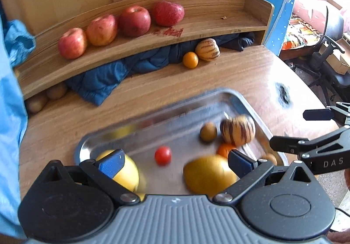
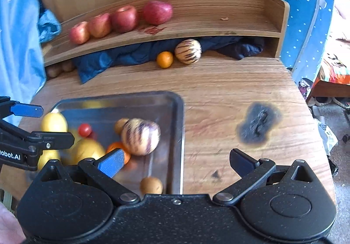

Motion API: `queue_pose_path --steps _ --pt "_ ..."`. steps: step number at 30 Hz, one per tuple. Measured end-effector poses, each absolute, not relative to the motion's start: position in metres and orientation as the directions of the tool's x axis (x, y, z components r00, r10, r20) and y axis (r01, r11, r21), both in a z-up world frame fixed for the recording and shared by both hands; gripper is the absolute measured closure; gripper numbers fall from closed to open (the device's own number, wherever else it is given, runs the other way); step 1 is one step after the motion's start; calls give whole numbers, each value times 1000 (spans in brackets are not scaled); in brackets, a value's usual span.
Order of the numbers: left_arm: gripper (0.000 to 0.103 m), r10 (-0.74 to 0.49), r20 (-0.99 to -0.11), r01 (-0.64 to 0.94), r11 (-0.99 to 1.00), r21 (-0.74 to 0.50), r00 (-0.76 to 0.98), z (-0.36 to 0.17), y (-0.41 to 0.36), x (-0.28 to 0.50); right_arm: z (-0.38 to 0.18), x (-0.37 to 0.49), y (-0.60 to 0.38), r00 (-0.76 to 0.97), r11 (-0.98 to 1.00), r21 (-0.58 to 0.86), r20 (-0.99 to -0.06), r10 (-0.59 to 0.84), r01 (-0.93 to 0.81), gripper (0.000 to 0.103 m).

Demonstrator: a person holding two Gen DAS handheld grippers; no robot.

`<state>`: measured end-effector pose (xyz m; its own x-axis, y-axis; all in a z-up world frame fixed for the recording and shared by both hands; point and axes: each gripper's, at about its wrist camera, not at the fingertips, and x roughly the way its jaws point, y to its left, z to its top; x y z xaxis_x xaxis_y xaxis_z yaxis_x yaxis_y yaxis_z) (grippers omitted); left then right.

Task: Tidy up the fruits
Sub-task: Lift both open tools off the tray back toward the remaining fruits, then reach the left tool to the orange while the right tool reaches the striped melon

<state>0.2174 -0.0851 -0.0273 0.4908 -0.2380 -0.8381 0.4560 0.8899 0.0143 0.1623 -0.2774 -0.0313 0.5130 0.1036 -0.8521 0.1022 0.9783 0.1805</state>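
Both gripper (image 1: 175,160) jaws gape over the fruit-filled tray (image 1: 221,95), holding nothing.

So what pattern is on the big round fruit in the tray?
Cream-yellow skin with dark purple stripes on the striped fruit; the right wrist view shows it best.

Your tabletop (image 2: 229,91) lies bare right of the metal tray (image 2: 178,134), apart from a burn mark (image 2: 258,123). The shelf (image 2: 229,10) is free right of the four apples (image 2: 122,18). Beneath it, blue cloth (image 2: 122,56), an orange (image 2: 164,59) and a striped melon (image 2: 188,51) block the gap.
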Motion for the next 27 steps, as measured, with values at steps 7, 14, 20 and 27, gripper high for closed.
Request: queue_pose_path --steps 7,14,20,27 --pt "1 -260 -835 467 884 -4 486 -34 -105 262 -41 194 -291 497 977 159 -865 68 143 1" --pt "1 -278 -854 443 894 -63 440 -50 -122 304 -49 220 -302 481 971 148 -876 39 190 1" --pt "1 -282 -863 457 887 -67 420 -64 -134 336 -53 233 -312 489 958 139 -872 -1 250 1" --pt "1 -296 -858 484 873 -65 419 -74 -149 361 -60 260 -328 479 948 121 -877 -37 295 1"
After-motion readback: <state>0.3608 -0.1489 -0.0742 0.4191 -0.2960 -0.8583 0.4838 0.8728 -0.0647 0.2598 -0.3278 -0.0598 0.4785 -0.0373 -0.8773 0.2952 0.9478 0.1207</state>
